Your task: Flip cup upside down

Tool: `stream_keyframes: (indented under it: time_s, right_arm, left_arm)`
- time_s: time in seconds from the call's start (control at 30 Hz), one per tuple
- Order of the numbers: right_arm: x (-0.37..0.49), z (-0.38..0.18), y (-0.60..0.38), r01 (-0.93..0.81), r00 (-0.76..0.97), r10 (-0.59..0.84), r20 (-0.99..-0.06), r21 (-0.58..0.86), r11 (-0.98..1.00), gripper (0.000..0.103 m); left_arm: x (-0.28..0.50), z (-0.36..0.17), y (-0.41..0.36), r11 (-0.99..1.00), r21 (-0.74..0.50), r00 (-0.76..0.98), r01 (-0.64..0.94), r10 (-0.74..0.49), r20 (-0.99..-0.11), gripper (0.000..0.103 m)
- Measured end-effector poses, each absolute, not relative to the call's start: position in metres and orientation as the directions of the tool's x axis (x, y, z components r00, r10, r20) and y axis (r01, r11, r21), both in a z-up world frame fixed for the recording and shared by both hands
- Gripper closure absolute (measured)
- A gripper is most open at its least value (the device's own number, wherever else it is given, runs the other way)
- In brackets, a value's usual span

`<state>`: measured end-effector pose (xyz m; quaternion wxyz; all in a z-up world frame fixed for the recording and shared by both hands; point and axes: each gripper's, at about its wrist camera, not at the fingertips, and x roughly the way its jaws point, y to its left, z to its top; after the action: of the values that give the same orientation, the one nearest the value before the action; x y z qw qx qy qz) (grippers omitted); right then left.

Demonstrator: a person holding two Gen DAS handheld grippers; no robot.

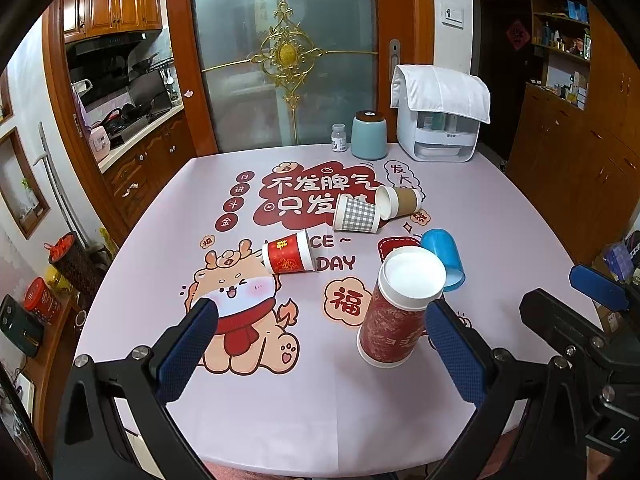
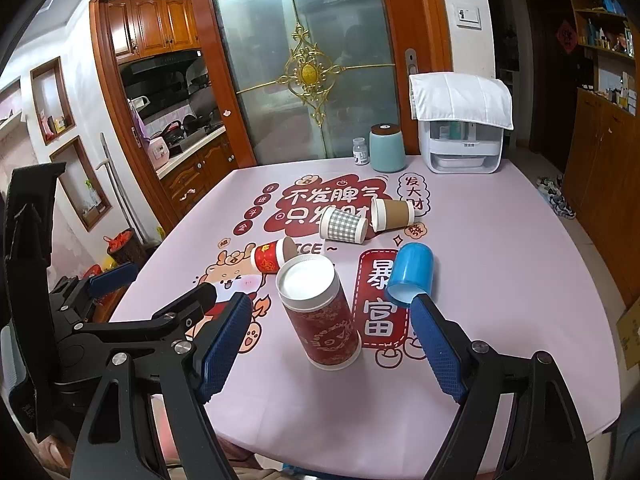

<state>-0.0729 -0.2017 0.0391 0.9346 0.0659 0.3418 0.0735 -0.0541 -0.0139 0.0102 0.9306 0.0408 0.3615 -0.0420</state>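
While I hold both the left gripper (image 1: 320, 344) and right gripper (image 2: 328, 340) spread wide and empty, the tall red cup (image 2: 320, 312) stands inverted near the table's front edge (image 2: 360, 452), bare cloth surrounding; blue cup (image 2: 412, 274) lies toppled beside.

Behind the worktop (image 1: 304, 400) stands a frosted glass door (image 1: 280, 52) with gilt ornament in a wooden frame. Left, wooden kitchen cabinets (image 1: 112, 4) hang above a range hood (image 1: 108, 44); right, open shelves (image 1: 560, 40) top wooden cupboards.
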Motion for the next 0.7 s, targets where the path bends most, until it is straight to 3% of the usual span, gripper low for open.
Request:
stream_keyframes:
  time_s: [0.7]
  right_arm:
    - [-0.0713,0.0384,-0.2015,-0.094,0.754,0.185,-0.63,0.175,0.98,0.02]
  left_arm:
    - [-0.0546,0.0042,-0.0112,0.993,0.045,0.732,0.105,-0.047,-0.68,0.001]
